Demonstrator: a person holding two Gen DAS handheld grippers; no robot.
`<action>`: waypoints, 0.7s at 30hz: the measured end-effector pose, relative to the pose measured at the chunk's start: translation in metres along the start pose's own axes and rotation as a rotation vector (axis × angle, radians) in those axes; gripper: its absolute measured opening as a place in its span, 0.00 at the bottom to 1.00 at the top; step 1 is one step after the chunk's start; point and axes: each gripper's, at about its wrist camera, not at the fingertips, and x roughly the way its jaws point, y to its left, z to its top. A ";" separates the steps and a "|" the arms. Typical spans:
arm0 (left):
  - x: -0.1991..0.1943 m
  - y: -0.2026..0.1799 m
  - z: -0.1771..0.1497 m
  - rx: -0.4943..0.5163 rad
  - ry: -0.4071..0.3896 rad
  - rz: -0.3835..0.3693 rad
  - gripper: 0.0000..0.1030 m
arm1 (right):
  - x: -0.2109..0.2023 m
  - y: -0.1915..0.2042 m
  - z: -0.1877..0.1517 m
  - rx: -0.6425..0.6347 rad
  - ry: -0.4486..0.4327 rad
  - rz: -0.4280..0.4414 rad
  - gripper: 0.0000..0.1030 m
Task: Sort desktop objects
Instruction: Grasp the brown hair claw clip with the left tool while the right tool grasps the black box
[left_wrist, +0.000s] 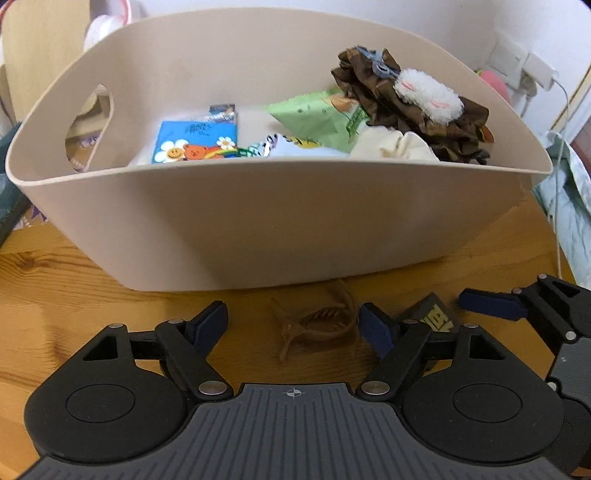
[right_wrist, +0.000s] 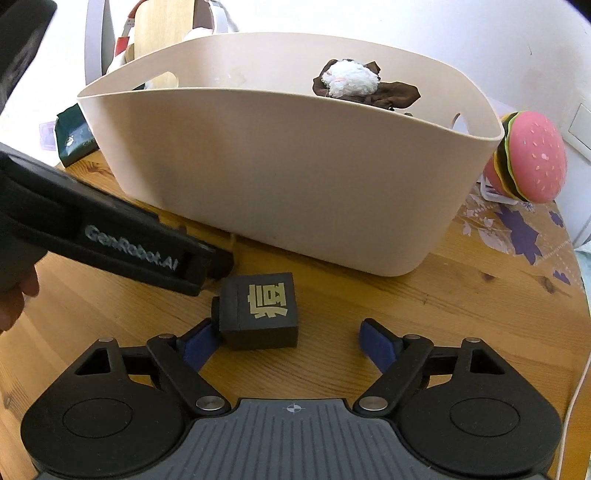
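A brown hair claw clip (left_wrist: 318, 325) lies on the wooden table (left_wrist: 55, 280) in front of the beige basket (left_wrist: 280, 218). My left gripper (left_wrist: 291, 326) is open with the clip between its fingers, not touching it. A black cube with yellow characters (right_wrist: 263, 311) lies on the table before the basket (right_wrist: 295, 173); its corner shows in the left view (left_wrist: 436, 314). My right gripper (right_wrist: 288, 341) is open around the cube, its left pad (right_wrist: 199, 345) touching the cube. The basket holds a blue packet (left_wrist: 197, 138), a green packet (left_wrist: 314, 116) and a brown scrunchie with white fluff (left_wrist: 413, 103).
A pink plush burger (right_wrist: 528, 158) stands right of the basket on a floral mat (right_wrist: 517, 229). A dark green packet (right_wrist: 74, 136) lies left of the basket. The left gripper's body (right_wrist: 122, 247) crosses the right view. A white cable (left_wrist: 557, 184) hangs at the table's right edge.
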 end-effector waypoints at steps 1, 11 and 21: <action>0.000 -0.001 0.000 0.004 -0.001 0.003 0.78 | 0.000 0.000 0.000 -0.007 -0.002 -0.001 0.84; -0.001 -0.013 -0.012 0.074 -0.020 0.079 0.64 | -0.005 0.001 -0.005 -0.051 -0.017 0.031 0.67; -0.005 -0.002 -0.009 0.106 -0.001 0.041 0.48 | -0.013 0.003 -0.011 -0.071 -0.011 0.060 0.40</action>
